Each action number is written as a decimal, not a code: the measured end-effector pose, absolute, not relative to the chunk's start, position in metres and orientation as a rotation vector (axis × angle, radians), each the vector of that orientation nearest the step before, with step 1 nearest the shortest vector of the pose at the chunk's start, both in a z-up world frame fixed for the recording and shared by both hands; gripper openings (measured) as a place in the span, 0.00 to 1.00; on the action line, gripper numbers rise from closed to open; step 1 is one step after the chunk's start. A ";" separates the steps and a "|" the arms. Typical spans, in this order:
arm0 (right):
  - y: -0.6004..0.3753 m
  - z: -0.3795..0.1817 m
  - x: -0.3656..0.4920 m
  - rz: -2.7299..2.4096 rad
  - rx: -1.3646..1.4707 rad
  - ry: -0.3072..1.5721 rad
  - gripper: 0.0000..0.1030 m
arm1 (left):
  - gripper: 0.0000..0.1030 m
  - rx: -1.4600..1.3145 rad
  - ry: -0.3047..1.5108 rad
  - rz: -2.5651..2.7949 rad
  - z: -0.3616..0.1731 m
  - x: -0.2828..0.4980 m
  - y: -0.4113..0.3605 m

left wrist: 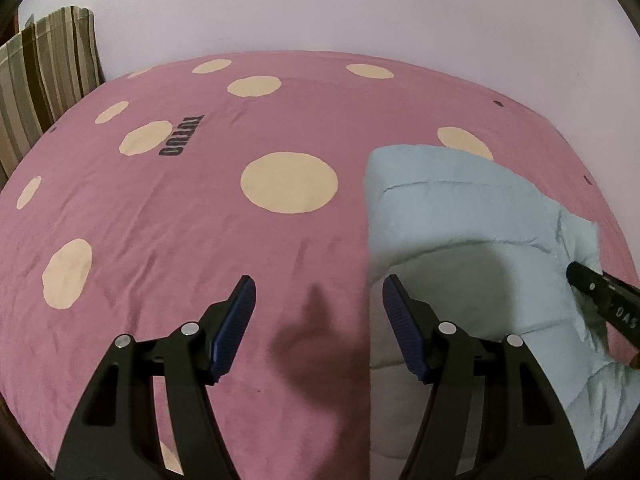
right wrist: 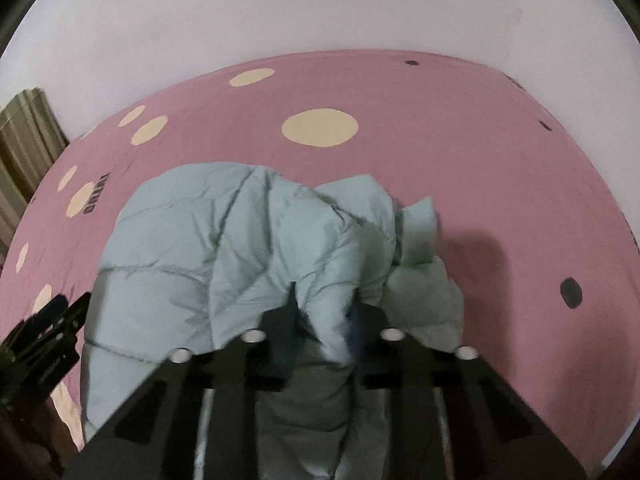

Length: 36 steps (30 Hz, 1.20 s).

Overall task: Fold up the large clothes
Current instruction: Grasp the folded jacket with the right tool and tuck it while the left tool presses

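Observation:
A light blue quilted puffer jacket (left wrist: 460, 216) lies bunched on the pink bed cover (left wrist: 192, 216). My left gripper (left wrist: 318, 292) is open and empty, hovering over the cover just left of the jacket's edge. In the right wrist view the jacket (right wrist: 224, 248) fills the middle. My right gripper (right wrist: 324, 300) is shut on a fold of the jacket and lifts it off the bed. The right gripper also shows at the right edge of the left wrist view (left wrist: 604, 300). The left gripper shows at the lower left of the right wrist view (right wrist: 52, 328).
The pink cover has cream dots (left wrist: 288, 186), dark dots (right wrist: 570, 292) and dark lettering (left wrist: 180, 136). A striped pillow (left wrist: 44, 76) stands at the far left against the white wall (left wrist: 360, 8). The bed's far edge meets the wall.

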State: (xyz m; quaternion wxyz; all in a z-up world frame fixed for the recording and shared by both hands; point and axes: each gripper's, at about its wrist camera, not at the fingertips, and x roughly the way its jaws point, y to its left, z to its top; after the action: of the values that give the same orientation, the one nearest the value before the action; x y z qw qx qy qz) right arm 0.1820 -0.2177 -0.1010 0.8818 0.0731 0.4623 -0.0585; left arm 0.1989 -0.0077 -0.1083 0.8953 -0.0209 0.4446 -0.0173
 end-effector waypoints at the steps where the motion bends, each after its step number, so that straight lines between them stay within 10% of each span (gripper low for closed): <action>1: -0.218 -0.099 0.180 -0.123 0.143 0.952 0.11 | 0.64 -0.046 0.919 -0.041 -0.107 0.199 -0.009; 36: -0.276 -0.169 0.173 -0.194 0.187 1.012 0.11 | 0.65 0.114 0.961 -0.127 -0.162 0.196 -0.098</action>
State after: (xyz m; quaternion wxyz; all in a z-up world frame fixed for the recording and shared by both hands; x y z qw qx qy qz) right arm 0.1733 -0.2764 -0.1694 0.8659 0.0892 0.4834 -0.0925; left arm 0.1963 -0.0984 -0.1624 0.8832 0.0547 0.4618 -0.0611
